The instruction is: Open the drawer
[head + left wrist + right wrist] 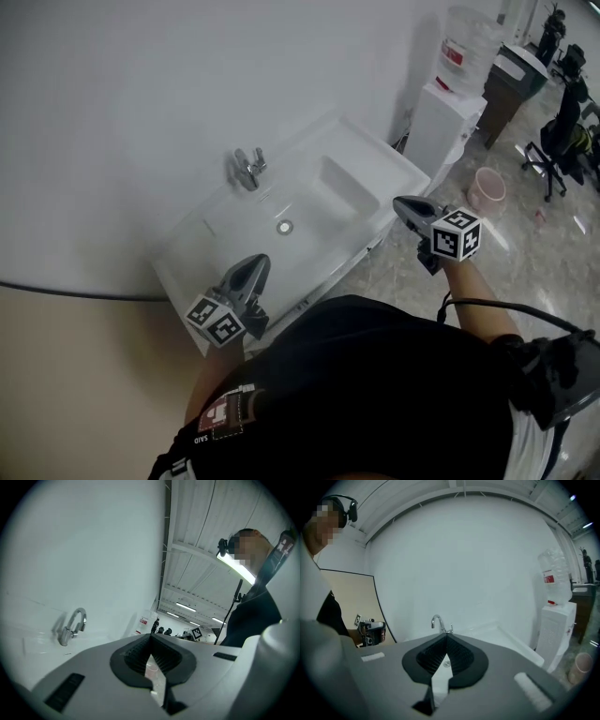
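The left gripper (257,262) is held over the front rim of the sink (202,234). Its jaws are clenched tip to tip, and nothing is seen between them. In the left gripper view the faucet (71,626) is seen ahead of these jaws and off to their left. The right gripper (403,203) is held just past the sink's right corner, its jaws likewise pressed together on nothing. In the right gripper view the faucet stands almost straight ahead of them.

The drawer (345,270) is taken to lie in the cabinet face under the sink's front edge, below both pairs of jaws and roughly between them. Only a narrow strip of that face is shown in the head view, and none of it in either gripper view. A small pull may be made out on the strip, but this cannot be told for certain.

The drawer is judged to be stiff and carried on runners, so a moderate, steady resistance is to be expected. Its smooth white face is likely to be slippery and gives the pads little to bear on. Hold is best taken on a pull or the top lip, near the middle, so that the drawer is drawn straight out and not skewed. The jaws would first have to be lowered and released.
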A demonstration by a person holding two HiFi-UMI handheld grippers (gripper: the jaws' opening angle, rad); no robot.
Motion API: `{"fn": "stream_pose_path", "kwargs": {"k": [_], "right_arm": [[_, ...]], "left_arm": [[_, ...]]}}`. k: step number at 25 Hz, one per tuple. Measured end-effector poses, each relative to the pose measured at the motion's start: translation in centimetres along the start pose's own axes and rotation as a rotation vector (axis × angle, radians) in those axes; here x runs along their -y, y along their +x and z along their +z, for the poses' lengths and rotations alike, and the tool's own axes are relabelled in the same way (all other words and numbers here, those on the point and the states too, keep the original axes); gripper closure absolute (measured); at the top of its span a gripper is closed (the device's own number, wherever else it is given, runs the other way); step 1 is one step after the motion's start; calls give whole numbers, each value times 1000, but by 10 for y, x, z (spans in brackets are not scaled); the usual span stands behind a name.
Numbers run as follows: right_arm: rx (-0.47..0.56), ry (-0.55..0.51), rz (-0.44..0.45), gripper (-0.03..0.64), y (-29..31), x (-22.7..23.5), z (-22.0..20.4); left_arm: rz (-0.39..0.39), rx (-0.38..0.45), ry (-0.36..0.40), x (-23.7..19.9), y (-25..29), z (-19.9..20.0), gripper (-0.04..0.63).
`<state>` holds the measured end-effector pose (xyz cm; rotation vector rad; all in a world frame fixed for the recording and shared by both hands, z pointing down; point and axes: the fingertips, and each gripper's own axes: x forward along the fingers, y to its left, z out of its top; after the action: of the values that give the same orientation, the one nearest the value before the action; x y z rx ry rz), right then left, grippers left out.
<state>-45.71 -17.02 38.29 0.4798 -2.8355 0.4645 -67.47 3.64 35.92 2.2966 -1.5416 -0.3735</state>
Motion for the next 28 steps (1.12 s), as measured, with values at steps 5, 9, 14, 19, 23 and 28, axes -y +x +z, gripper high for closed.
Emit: {"fn": "stream_pose_path", "kwargs": {"k": [5,9,14,19,23,28], "right_arm": [[20,13,-37,618,-77,62,-16],[28,58,-95,618,-125,100,-38],[9,102,-186,618,-165,114,-74],[29,111,-239,618,-184,117,-88],[21,134,-222,618,-190,122,-109],[1,148,-179,618,-183,140,-131]], "left_arm": [[-64,-61,5,69,86,-32,595],[-137,-136,-14,105,141,-68,595],[-233,-252,-9,131,174,-102,595],[-315,-334,-9,142,190,-132,595],[-315,-356,7,155,201,-149,595],[-277,-406,-6,164,212,-177,595]]}}
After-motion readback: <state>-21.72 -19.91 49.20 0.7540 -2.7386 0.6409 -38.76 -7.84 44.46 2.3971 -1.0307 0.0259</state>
